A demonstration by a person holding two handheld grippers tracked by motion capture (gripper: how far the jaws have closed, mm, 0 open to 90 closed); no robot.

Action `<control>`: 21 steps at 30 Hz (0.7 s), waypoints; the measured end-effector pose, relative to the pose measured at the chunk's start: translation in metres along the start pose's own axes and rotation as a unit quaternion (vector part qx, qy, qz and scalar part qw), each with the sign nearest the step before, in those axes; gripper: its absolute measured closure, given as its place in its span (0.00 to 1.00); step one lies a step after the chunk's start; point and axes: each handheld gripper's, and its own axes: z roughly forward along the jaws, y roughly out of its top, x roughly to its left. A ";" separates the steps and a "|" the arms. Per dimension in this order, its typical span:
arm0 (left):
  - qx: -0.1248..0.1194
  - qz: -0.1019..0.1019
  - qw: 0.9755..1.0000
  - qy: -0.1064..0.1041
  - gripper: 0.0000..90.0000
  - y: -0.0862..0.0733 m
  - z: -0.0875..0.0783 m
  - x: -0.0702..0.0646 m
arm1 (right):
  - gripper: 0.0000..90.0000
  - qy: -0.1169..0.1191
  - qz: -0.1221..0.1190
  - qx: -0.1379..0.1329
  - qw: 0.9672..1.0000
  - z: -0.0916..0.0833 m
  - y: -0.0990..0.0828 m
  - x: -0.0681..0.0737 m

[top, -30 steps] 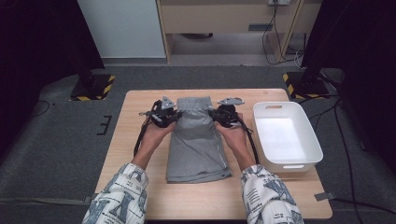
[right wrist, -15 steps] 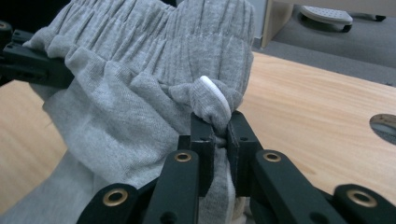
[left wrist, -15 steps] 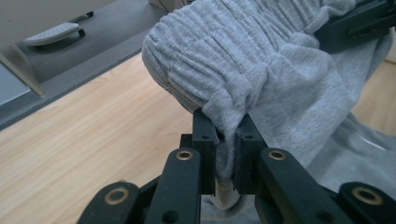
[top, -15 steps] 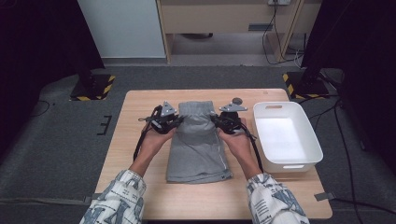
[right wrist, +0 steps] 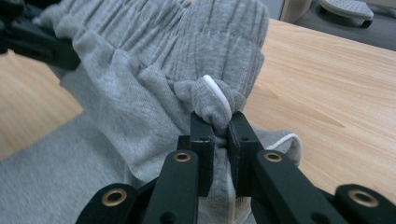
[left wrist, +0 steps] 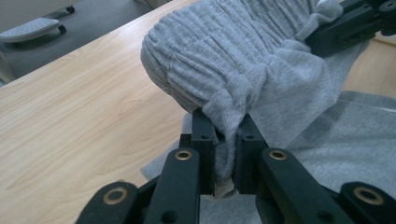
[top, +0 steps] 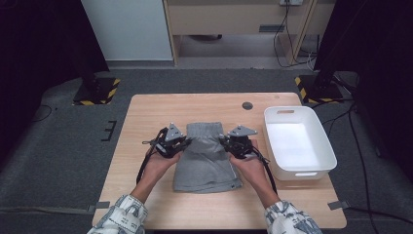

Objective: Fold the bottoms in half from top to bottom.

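Grey sweat shorts (top: 204,161) lie in the middle of the wooden table (top: 146,122), their ribbed waistband end lifted and folded toward the person. My left gripper (top: 181,145) is shut on the left corner of that waistband (left wrist: 224,112), a bunch of grey cloth squeezed between its jaws. At the other corner my right gripper (top: 230,145) is shut on the cloth (right wrist: 210,100), where a white drawstring (right wrist: 218,93) shows at the pinch. Both hands hold the waistband a little above the rest of the shorts. The other gripper's black jaw appears at the far edge of each gripper view.
A white plastic bin (top: 298,142) stands empty at the table's right side. A small dark round hole cover (top: 247,105) sits near the far edge. Bare wood lies left of the shorts and along the far edge. Dark floor surrounds the table.
Both grippers have moved toward the person with the waistband in them, drawing the far end of the shorts back over the lower part. The shorts now look shorter.
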 end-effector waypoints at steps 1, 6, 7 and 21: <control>-0.002 -0.005 1.000 -0.004 0.90 -0.003 -0.002 -0.004 | 0.92 0.000 -0.004 0.000 1.000 -0.003 -0.001 0.001; 0.009 -0.004 1.000 -0.019 0.88 -0.025 -0.002 -0.017 | 0.90 0.007 -0.022 0.013 1.000 -0.009 -0.018 0.009; 0.016 -0.001 1.000 -0.020 0.88 -0.028 -0.001 -0.018 | 0.90 0.006 -0.029 0.018 0.999 -0.009 -0.022 0.010; 0.058 -0.010 0.998 -0.006 0.87 -0.041 0.034 0.004 | 0.89 -0.005 -0.019 0.046 0.999 0.024 -0.034 0.003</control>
